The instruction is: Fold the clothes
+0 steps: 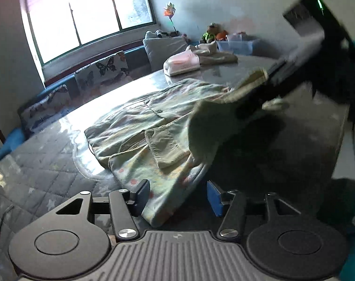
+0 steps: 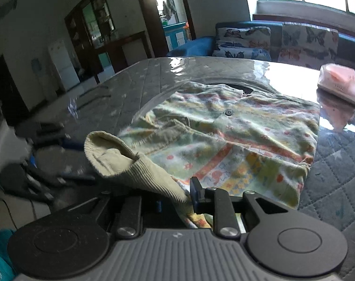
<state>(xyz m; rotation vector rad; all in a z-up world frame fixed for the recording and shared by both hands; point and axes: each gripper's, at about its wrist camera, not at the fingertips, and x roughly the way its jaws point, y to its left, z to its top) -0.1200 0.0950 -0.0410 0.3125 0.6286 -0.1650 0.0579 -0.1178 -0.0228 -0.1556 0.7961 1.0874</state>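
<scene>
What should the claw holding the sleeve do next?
Probably carry the sleeve across and lay it flat on the shirt. The right claw pinches the ribbed cuff, lifted above the table, while the left claw is open with the shirt's hem lying loose between its fingers.

The right gripper [image 1: 266, 89] is motion-blurred in the left view; the left gripper [image 2: 67, 161] blurs at the table's [image 2: 121, 89] edge.
</scene>
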